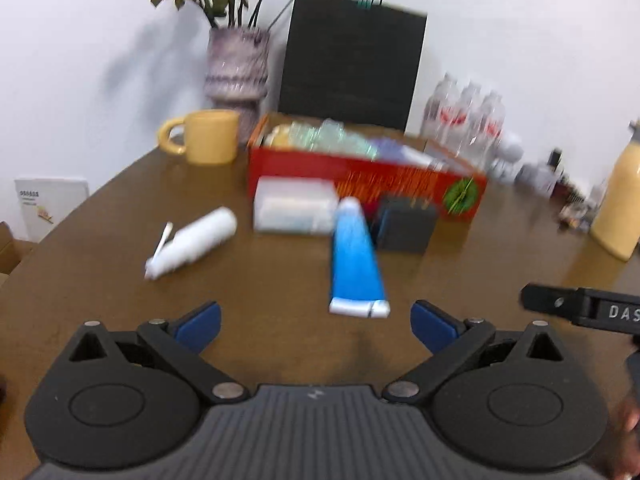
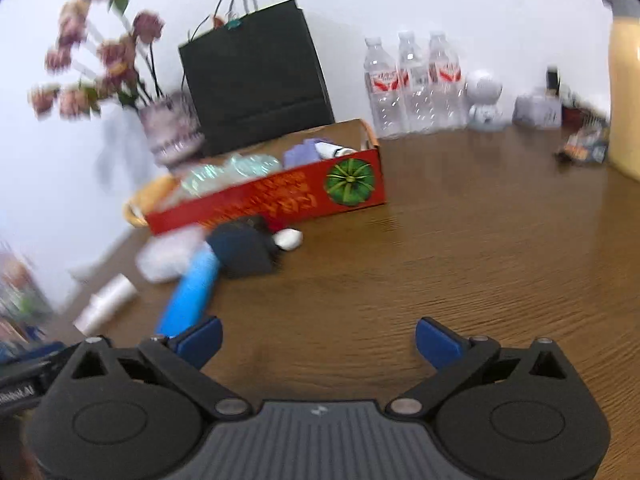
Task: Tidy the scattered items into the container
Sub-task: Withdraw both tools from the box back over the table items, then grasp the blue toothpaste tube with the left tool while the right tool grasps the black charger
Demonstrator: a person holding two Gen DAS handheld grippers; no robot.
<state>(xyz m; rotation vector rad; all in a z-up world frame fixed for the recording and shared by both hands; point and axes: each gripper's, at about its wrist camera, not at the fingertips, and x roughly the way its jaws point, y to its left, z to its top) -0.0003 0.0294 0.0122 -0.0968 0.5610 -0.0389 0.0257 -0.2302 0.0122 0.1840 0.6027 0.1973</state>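
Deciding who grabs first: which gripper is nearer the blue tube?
Left. The left gripper faces the blue tube just ahead; the right gripper sits off to its right.

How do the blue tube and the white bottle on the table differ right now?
The blue tube is flat and tapered, ending in a white crimped band; the white bottle is round with a nozzle. The tube lies almost in line with the left gripper, just ahead of its open fingers; the bottle lies diagonally, further left. Both lie on their sides on the table, outside the red box.

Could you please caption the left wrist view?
Open left gripper faces a blue tube lying before the red box.
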